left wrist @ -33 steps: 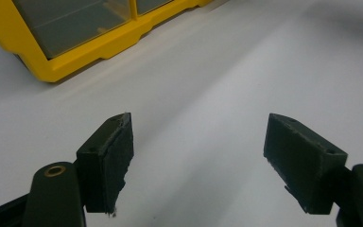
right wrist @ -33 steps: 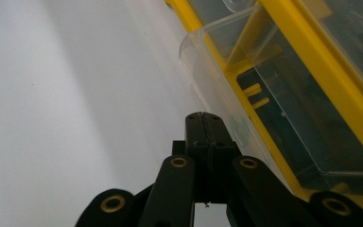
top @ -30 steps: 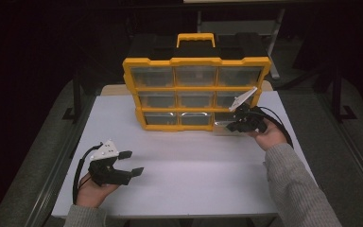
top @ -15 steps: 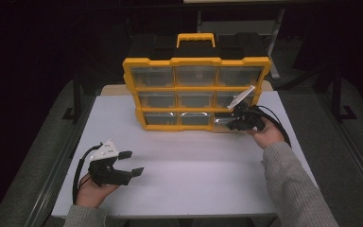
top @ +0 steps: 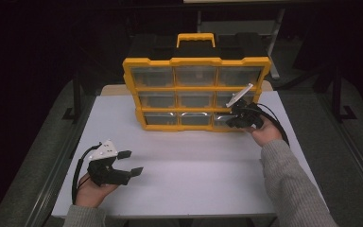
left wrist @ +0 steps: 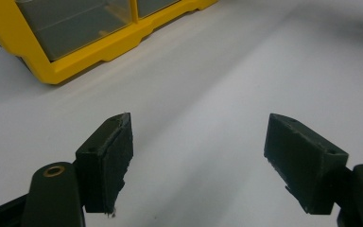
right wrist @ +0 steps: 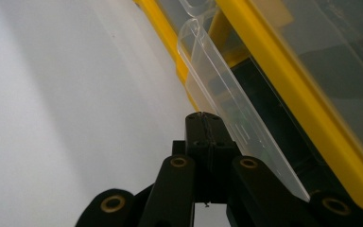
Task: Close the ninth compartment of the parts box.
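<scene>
While the right gripper (top: 234, 122) sits with jaws closed together, the clear drawer (right wrist: 227, 109) of the yellow organizer (top: 196, 62) lies just beside its tips. Over on the bare white table (top: 194, 175), the left gripper (top: 130, 163) gapes wide.

I count one yellow organizer case (top: 196, 92) standing at twelve o'clock on my white surface (top: 194, 175); nine clear drawers in its front, three rows of three; one clear drawer (right wrist: 227, 90) at its lower right pulled partway out; one yellow handle (top: 196, 38) on top; two tools, my left tool (top: 131, 162) at seven o'clock, my right tool (top: 231, 124) at two o'clock.
</scene>
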Motion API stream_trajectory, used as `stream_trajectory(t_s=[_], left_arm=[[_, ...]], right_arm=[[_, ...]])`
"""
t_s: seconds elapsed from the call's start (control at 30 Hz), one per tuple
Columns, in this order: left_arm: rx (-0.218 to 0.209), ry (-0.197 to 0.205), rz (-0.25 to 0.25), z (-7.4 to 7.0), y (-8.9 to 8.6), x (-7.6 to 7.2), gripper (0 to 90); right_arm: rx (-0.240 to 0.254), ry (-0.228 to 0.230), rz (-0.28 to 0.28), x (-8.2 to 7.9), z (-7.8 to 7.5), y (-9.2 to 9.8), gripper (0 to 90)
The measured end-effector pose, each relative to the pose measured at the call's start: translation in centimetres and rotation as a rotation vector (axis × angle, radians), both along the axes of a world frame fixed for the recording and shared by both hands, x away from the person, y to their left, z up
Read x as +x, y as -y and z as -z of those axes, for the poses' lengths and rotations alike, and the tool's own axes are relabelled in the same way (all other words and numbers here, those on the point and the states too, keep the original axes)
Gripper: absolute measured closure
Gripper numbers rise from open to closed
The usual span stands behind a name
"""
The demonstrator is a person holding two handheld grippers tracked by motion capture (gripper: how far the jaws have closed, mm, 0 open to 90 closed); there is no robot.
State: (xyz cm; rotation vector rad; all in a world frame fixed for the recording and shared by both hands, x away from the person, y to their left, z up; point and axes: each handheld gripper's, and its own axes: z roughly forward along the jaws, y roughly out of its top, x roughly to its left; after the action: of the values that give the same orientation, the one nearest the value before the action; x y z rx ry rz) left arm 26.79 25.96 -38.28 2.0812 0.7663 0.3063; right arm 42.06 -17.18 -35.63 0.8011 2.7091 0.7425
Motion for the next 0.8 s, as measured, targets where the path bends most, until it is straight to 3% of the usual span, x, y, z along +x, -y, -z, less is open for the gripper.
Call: stream_trajectory(t_s=[0.57, 0.8], left_arm=[[-0.011, 0.000, -0.008, -0.06, -0.18, -0.04, 24.0], [-0.007, 0.001, -0.006, -0.04, -0.14, 0.00, 24.0]], right_arm=[[-0.052, 0.059, 0.025, 0.46, -0.01, -0.54, 89.3], [-0.044, 0.064, 0.044, 0.65, 0.06, -0.56, 89.2]])
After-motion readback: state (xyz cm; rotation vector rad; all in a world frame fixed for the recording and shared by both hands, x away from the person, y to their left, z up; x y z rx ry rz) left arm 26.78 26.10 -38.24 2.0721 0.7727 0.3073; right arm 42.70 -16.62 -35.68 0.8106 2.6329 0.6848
